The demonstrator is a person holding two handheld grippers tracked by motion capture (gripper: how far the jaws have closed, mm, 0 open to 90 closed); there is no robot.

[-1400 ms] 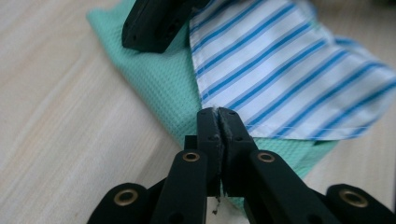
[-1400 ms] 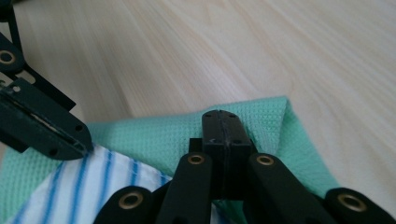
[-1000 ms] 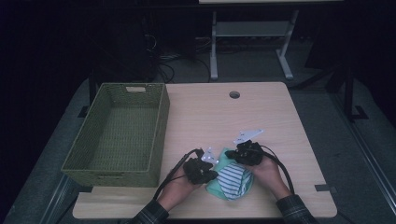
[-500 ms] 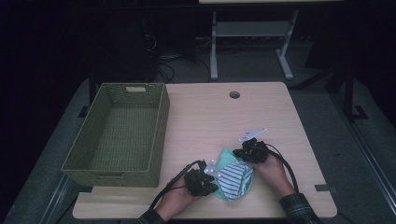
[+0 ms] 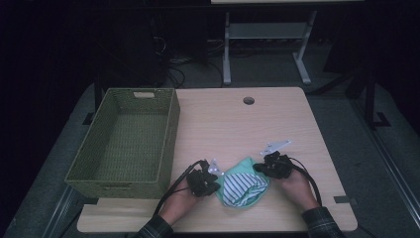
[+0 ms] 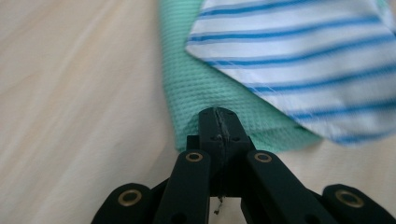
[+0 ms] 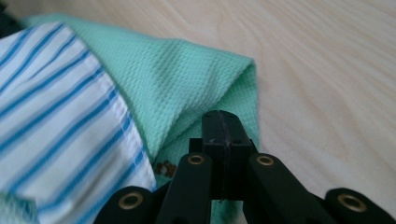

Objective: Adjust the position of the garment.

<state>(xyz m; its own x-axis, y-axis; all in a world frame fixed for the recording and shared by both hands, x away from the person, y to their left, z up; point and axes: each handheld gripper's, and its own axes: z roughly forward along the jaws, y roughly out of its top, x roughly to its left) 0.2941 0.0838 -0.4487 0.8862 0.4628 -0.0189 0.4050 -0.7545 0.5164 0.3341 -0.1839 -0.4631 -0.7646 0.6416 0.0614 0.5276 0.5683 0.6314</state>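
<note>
Cloth (image 5: 243, 184) lies near the front edge of the surface (image 5: 233, 124), between the two hands, with bare wood open behind it up to the cable hole (image 5: 248, 100). Left of it stands the woven green basket (image 5: 167, 144), whose long wall runs close beside the left tool (image 5: 214, 184); that tool's jaws are pressed together on the cloth's left hem (image 6: 196, 126). The cloth is mint green waffle weave, folded over, with a white panel of thin blue stripes (image 6: 303, 60) on top. The right tool (image 5: 261, 167) is likewise clamped on the cloth, pinching a green folded corner (image 7: 243, 93). Right of it, plain surface runs to the edge. A small brown mark (image 7: 164, 168) beside the right tool's jaws is too blurred to read.
</note>
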